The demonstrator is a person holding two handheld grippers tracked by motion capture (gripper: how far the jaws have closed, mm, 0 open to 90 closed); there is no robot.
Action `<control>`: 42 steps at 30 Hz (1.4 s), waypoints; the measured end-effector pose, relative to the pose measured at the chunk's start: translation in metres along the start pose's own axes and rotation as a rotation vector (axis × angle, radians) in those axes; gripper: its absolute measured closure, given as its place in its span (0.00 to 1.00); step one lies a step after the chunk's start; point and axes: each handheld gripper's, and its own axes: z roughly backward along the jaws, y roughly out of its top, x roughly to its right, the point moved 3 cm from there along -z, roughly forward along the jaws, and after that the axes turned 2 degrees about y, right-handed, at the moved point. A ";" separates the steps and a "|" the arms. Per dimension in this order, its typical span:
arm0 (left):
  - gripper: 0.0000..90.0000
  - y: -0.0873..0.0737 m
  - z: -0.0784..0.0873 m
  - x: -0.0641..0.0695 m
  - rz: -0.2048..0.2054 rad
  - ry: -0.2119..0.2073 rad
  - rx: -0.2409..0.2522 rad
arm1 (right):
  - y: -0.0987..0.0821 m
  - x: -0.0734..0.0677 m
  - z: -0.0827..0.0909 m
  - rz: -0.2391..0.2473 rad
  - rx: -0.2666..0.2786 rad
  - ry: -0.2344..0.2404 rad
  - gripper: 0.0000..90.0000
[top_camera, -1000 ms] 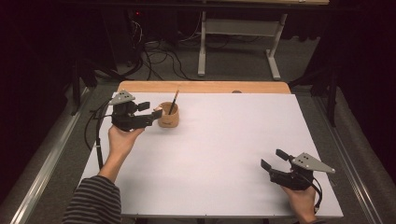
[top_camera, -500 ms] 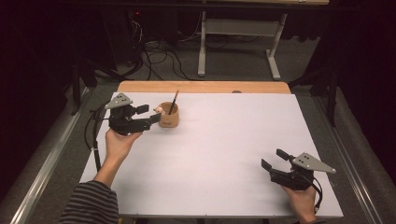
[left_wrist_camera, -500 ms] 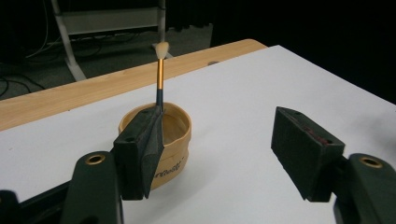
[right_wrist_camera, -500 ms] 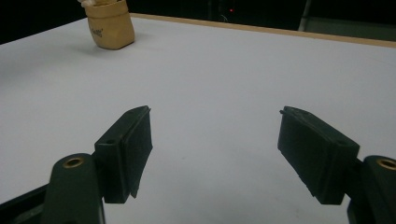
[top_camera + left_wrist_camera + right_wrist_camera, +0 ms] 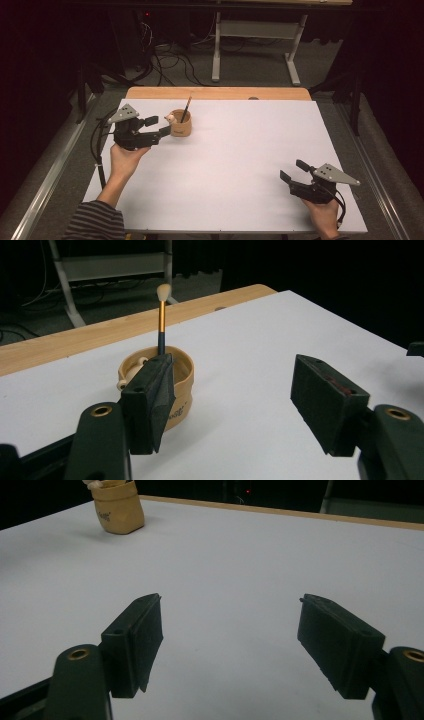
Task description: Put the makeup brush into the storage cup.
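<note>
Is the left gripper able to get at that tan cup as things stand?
Probably yes: the left gripper is open right beside the tan cup, nothing between them, bare white table around.

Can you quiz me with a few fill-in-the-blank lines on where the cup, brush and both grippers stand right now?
1. The brush stands inside the ____.
2. The gripper nearest the cup is the ____ one.
3. The jaws of the right gripper are ____, with nothing between them.
4. The left gripper has its jaws open beside the cup, not yet ____ it.

Missing words: cup; left; open; gripping
</note>
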 end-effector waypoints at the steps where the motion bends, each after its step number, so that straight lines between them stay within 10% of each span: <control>1: 0.38 -0.001 0.001 0.000 0.003 -0.001 0.003 | 0.000 0.000 0.000 -0.002 -0.001 0.000 0.31; 42: 0.37 -0.031 0.025 0.006 0.045 -0.015 0.023 | 0.000 -0.001 0.000 -0.003 0.001 0.009 0.30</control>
